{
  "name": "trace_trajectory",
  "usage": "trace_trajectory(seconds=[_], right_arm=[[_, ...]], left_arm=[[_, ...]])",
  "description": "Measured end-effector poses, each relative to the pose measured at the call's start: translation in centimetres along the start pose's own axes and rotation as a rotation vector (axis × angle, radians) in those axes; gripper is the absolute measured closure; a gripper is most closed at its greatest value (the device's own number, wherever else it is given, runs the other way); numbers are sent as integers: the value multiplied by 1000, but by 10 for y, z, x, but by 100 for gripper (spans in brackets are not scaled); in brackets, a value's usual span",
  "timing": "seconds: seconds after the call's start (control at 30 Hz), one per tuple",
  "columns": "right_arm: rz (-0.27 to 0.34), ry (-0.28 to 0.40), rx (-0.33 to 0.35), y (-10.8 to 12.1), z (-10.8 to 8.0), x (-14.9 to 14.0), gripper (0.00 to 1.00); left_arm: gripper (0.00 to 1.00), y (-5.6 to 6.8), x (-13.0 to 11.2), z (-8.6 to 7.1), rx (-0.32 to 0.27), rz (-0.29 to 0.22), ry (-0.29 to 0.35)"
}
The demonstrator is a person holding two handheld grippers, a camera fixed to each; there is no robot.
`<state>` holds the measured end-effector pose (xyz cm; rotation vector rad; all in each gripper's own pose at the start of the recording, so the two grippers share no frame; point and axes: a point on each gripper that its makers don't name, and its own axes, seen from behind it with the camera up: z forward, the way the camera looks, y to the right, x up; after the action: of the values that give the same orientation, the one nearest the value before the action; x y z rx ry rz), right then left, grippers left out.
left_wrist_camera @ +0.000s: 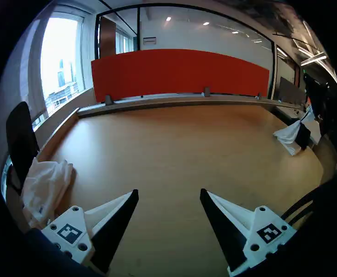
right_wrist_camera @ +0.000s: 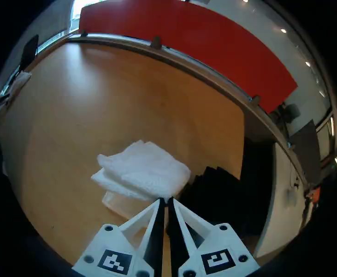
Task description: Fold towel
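Lying on the wooden table (right_wrist_camera: 76,115) well away from the red divider screen (right_wrist_camera: 191,41), on the side of the tabletop farthest from it, the white towel (right_wrist_camera: 143,173) already looks folded into a thick, roughly square bundle. A thinner layer pokes out beneath its edge on the side away from the screen. The right gripper (right_wrist_camera: 164,202) points toward the screen with its tips at that far edge. Its fingers are clenched almost together, leaving only a slit between them. A thin fold might be pinched there, but the view cannot confirm it; the pose suits either pressing the last crease flat or drawing out after a fold. The left gripper (left_wrist_camera: 168,191) is released, its fingers spread wide above bare wood and facing the screen with nothing between them. That looks like a waiting pose, kept clear so the other tool can work the cloth alone. A crumpled white cloth (left_wrist_camera: 46,184) hangs over a dark chair (left_wrist_camera: 20,134) far from the screen, off one end of the table. Another pale cloth (left_wrist_camera: 290,136) lies nearer the screen's opposite end. My guess is that the folding is nearly done, with only that protruding lower layer left to square up.
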<state>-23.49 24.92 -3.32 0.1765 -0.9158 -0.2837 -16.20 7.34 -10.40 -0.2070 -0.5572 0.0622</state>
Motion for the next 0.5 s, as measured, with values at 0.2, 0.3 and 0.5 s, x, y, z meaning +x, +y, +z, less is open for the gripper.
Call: trace_trajectory(seconds=[0.2, 0.3, 0.5], right_arm=[[21, -33, -4, 1, 6, -16, 95], [30, -48, -8, 1, 8, -24, 95], [48, -76, -16, 3, 13, -37, 95]], left_arm=[[1, -1, -1, -1, 3, 1, -2], [1, -2, -1, -1, 4, 2, -3], [1, -2, -1, -2, 5, 9, -6]])
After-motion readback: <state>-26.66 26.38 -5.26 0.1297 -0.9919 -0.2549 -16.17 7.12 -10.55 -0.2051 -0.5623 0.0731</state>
